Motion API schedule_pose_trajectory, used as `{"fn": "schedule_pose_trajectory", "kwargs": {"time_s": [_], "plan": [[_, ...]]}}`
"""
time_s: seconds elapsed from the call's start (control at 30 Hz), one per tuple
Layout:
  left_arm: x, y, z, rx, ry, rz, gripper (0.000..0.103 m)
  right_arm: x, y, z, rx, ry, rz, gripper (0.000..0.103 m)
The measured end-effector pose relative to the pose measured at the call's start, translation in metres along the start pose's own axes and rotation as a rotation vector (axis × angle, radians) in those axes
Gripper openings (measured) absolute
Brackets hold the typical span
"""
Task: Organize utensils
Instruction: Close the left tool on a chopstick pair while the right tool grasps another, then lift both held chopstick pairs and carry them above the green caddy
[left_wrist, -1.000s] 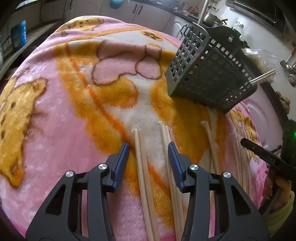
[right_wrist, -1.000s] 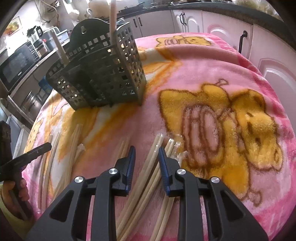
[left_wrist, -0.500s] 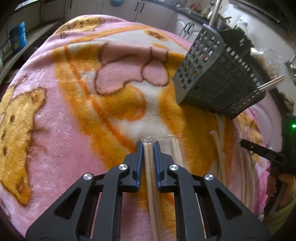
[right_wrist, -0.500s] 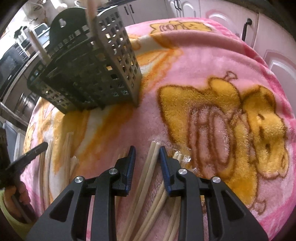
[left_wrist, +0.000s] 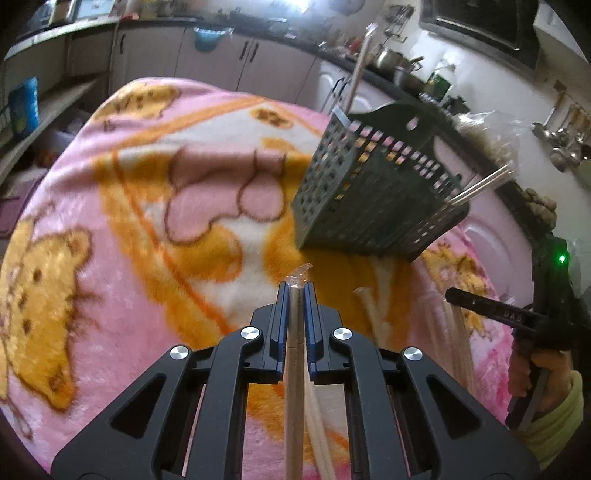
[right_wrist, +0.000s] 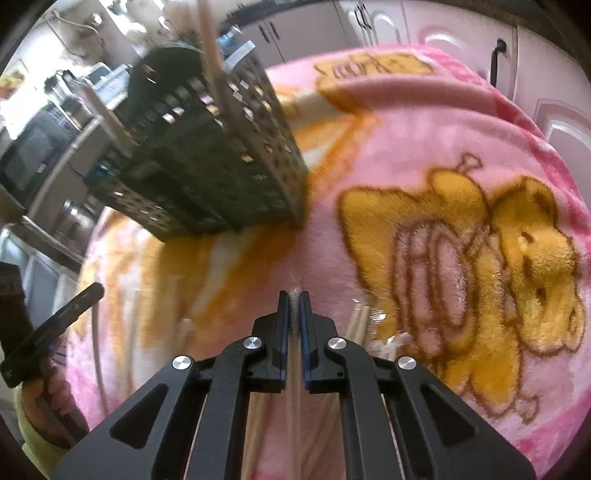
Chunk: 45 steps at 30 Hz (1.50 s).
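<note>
Flanking both loaded tools, loose chopsticks (left_wrist: 373, 314); utensil basket (left_wrist: 376, 199) ahead.

Kitchen w/ pale cabinets (left_wrist: 207, 62), dark countertop (left_wrist: 369, 70).

One dark slotted basket (left_wrist: 373, 199) is seen at 1 o'clock, with two stick bundles (left_wrist: 484, 186) standing in it. Two tools are counted: the left tool (left_wrist: 294, 306) and right tool (right_wrist: 294, 314), each clamped on one wrapped chopstick pair (left_wrist: 294, 369). Loose pairs (left_wrist: 373, 310) on the blanket (left_wrist: 110, 258) cannot be counted exactly.
</note>
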<state>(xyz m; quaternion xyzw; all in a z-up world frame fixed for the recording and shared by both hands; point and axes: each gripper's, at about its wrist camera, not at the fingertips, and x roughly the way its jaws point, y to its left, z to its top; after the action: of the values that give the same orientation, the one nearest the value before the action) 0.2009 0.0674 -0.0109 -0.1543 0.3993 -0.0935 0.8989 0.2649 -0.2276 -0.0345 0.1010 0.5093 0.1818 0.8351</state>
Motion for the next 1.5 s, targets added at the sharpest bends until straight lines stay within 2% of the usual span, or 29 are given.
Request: {"fn": "schedule_pose_trajectory", "kwargs": {"time_s": [0.17,0.33,0.5,0.7,1.0,1.17,1.5], "plan": [[-0.018,-0.015,0.008,0.027,-0.072,-0.034,0.003,-0.030,0.011,-0.006,-0.005,-0.104,0.081,0.006],[-0.037,-0.032,0.018,0.066,-0.153,-0.049,0.003,-0.059,0.021,-0.010,-0.011,-0.221,0.119,0.006],[-0.051,-0.047,0.028,0.089,-0.216,-0.062,0.003,-0.085,0.031,-0.014,-0.043,-0.350,0.119,0.006],[-0.061,-0.056,0.042,0.090,-0.284,-0.078,0.003,-0.114,0.045,-0.013,-0.077,-0.561,0.125,0.006],[-0.069,-0.065,0.068,0.075,-0.377,-0.094,0.002,-0.138,0.052,-0.002,-0.057,-0.783,0.111,0.006],[-0.069,-0.070,0.089,0.068,-0.419,-0.101,0.002,-0.140,0.050,0.013,-0.025,-0.853,0.116,0.006],[-0.080,-0.080,0.128,0.074,-0.500,-0.114,0.002,-0.137,0.052,0.055,-0.001,-0.929,0.112,0.006]]}}
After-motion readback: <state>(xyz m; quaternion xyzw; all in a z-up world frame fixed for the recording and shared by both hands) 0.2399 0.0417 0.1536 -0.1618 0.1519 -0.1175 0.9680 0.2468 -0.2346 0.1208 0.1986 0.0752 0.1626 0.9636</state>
